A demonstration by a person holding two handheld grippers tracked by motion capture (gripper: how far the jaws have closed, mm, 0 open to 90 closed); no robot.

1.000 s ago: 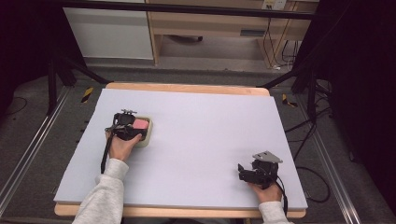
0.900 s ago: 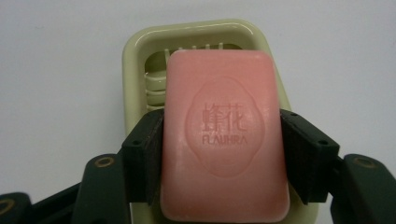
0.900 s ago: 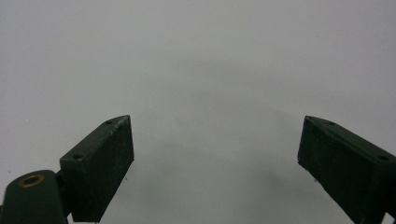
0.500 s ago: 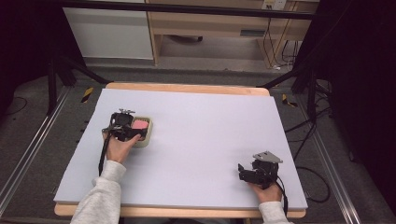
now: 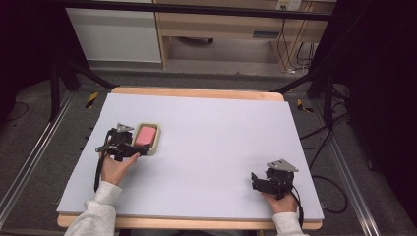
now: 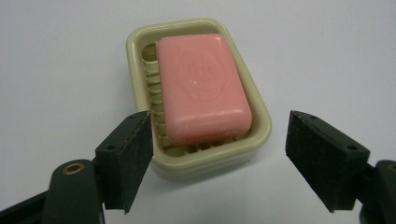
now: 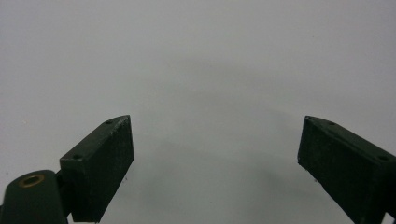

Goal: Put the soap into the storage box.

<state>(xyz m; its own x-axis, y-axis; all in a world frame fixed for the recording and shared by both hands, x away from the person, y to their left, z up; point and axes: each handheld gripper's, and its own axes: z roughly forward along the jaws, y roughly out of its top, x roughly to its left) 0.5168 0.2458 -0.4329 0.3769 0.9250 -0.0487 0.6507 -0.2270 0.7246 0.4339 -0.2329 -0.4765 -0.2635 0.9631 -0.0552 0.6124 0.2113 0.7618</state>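
The pink soap (image 6: 203,86) is lying flat in the dish (image 6: 140,44), on the left part of the table (image 5: 221,128). In the high view its long axis is running toward the far edge, tilting slightly right. The left gripper (image 6: 219,158) is sitting just beside the dish's near end; its 2 jaws have just been opening and are standing spread, touching nothing, the soap lying just beyond them. The right gripper (image 7: 215,163) is resting well apart, jaws spread over bare table.
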